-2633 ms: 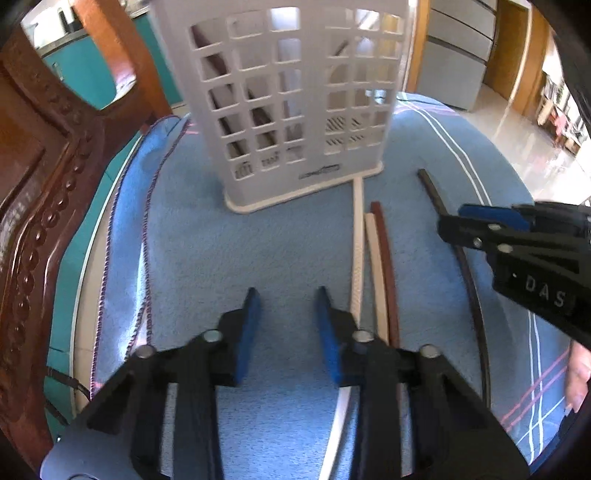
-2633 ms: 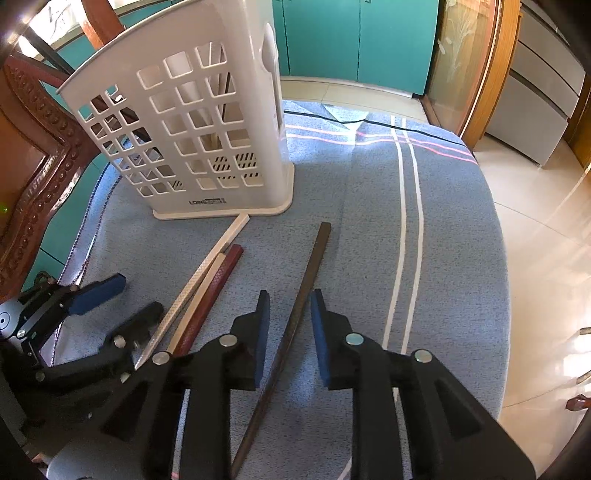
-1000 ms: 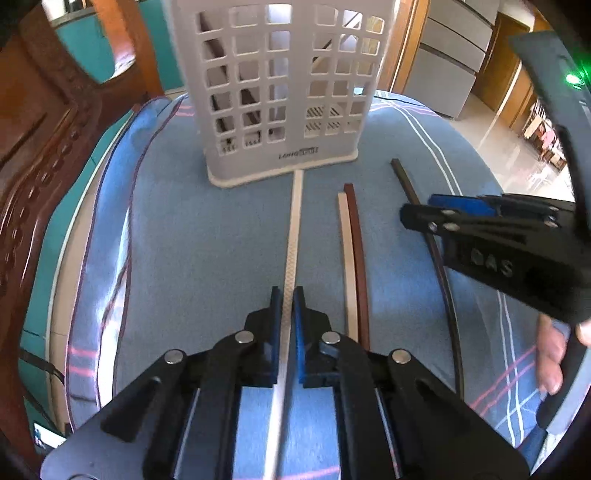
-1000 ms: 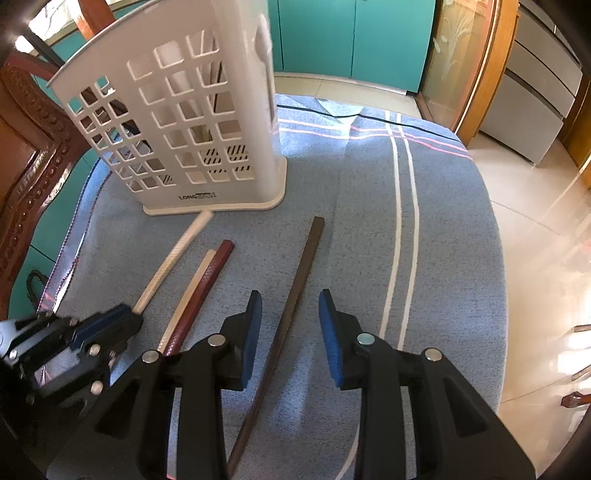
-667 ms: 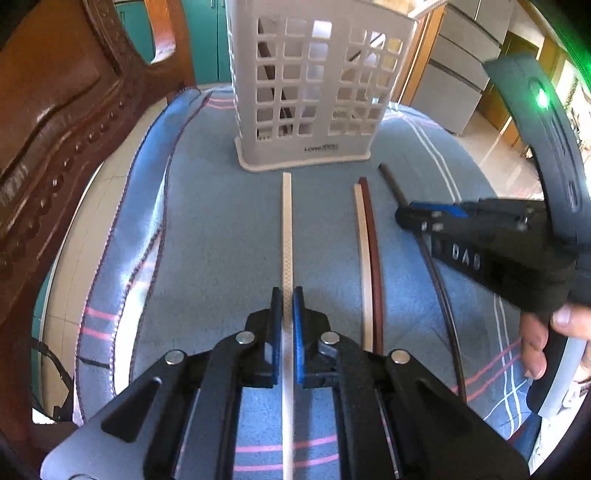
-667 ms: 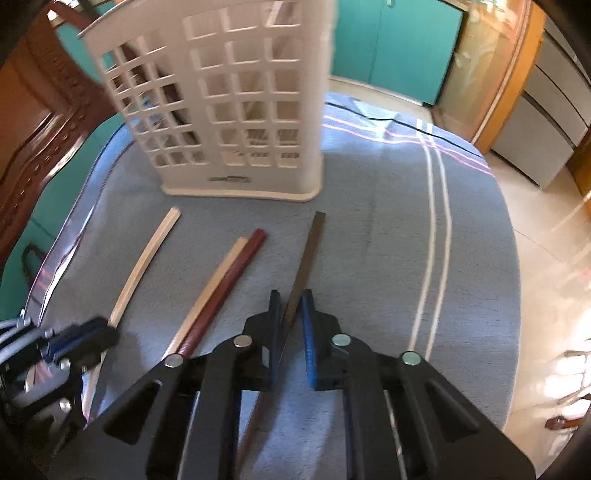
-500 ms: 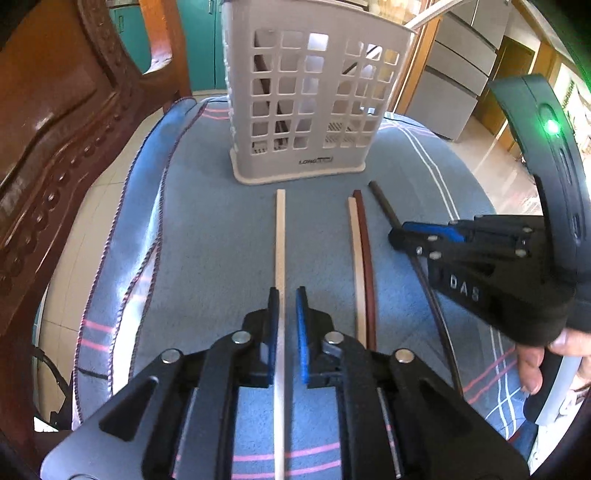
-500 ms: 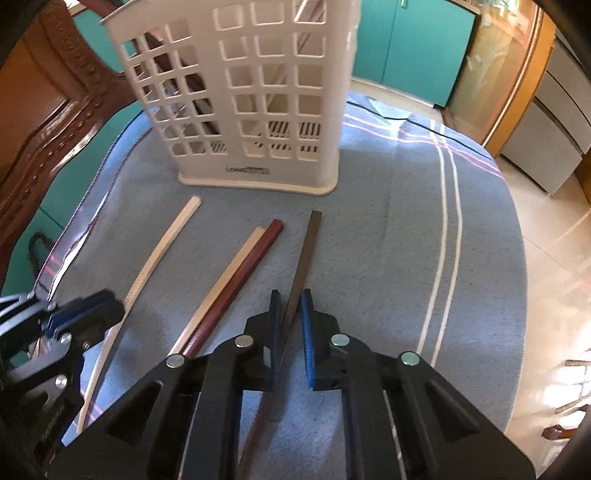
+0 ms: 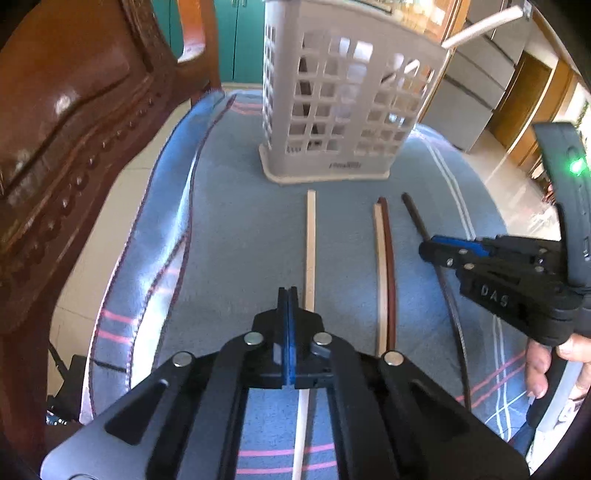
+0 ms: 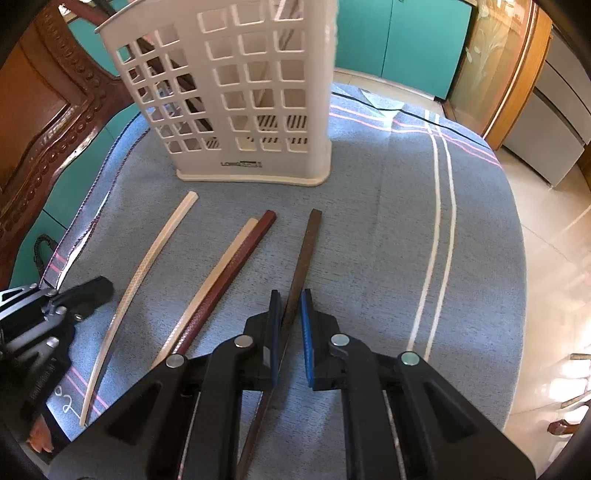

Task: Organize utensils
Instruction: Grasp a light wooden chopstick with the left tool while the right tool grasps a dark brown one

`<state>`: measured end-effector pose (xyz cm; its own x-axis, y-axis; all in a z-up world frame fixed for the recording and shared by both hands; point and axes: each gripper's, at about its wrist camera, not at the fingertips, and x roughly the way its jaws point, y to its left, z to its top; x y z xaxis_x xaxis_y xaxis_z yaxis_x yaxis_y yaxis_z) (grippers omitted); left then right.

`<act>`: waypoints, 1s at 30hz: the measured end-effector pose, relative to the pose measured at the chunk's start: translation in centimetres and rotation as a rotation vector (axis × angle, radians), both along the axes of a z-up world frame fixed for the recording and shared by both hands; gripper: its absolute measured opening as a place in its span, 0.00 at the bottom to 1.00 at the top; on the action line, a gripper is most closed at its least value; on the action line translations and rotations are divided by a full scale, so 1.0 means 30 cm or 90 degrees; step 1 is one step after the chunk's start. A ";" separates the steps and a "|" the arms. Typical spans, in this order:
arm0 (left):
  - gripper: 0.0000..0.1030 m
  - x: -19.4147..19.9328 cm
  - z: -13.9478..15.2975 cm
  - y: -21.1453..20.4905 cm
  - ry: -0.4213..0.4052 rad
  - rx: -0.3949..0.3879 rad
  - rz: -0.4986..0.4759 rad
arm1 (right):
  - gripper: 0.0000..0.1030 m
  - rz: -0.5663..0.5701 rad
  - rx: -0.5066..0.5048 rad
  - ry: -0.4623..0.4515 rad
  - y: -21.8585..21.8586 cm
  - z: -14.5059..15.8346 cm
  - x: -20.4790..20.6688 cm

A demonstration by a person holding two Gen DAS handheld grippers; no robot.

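Several chopsticks lie on a blue cloth in front of a white lattice utensil basket (image 9: 343, 107) (image 10: 243, 92). My left gripper (image 9: 287, 295) is fully shut and empty; the white chopstick (image 9: 310, 243) (image 10: 147, 258) lies just right of its tips on the cloth. My right gripper (image 10: 291, 299) has its jaws slightly apart around the dark brown chopstick (image 10: 303, 258) (image 9: 424, 236), which rests on the cloth. A cream chopstick (image 10: 225, 266) and a red-brown chopstick (image 10: 236, 269) (image 9: 388, 258) lie side by side between the other two.
A carved wooden chair (image 9: 74, 129) (image 10: 44, 96) stands close on the left. The basket holds a few sticks, one white one (image 9: 480, 27) leaning out. The cloth-covered table's edge (image 10: 517, 240) drops to tiled floor on the right. Teal cabinets (image 10: 399, 40) stand behind.
My left gripper has let the white chopstick slip out and closed fully beside it. My right gripper has opened slightly around the dark chopstick. Both have pulled back a little from the basket.
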<state>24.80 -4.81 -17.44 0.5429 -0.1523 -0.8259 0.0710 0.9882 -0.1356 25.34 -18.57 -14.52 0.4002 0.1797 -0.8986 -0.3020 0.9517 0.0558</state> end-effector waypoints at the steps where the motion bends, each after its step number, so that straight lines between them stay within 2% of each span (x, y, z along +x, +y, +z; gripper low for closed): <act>1: 0.03 0.007 0.000 -0.003 0.000 0.004 -0.004 | 0.13 -0.004 0.000 -0.001 -0.004 0.003 0.002; 4: 0.13 0.041 -0.017 -0.026 0.012 0.022 -0.005 | 0.16 -0.007 -0.003 -0.004 -0.004 0.004 0.020; 8: 0.16 0.096 -0.021 -0.062 0.014 0.035 -0.016 | 0.20 -0.015 -0.015 -0.012 0.005 0.000 0.017; 11: 0.22 0.123 -0.016 -0.075 0.014 0.044 -0.017 | 0.24 -0.027 -0.019 -0.015 -0.003 0.000 0.019; 16: 0.29 0.132 -0.023 -0.104 0.025 0.011 -0.020 | 0.25 -0.052 -0.010 -0.019 -0.040 0.011 0.017; 18: 0.32 0.129 -0.025 -0.122 0.019 0.019 -0.029 | 0.26 -0.055 -0.007 -0.022 -0.044 0.016 0.018; 23: 0.32 0.136 -0.048 -0.165 0.020 0.057 -0.033 | 0.30 -0.049 -0.011 -0.020 -0.026 0.003 0.027; 30: 0.33 0.145 -0.052 -0.173 0.010 0.077 -0.023 | 0.35 -0.051 -0.023 -0.033 0.004 -0.010 0.017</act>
<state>29.15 -10.01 -19.01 0.5258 -0.0707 -0.8477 0.1064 0.9942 -0.0169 25.86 -18.45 -14.81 0.4585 0.1138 -0.8814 -0.2270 0.9739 0.0076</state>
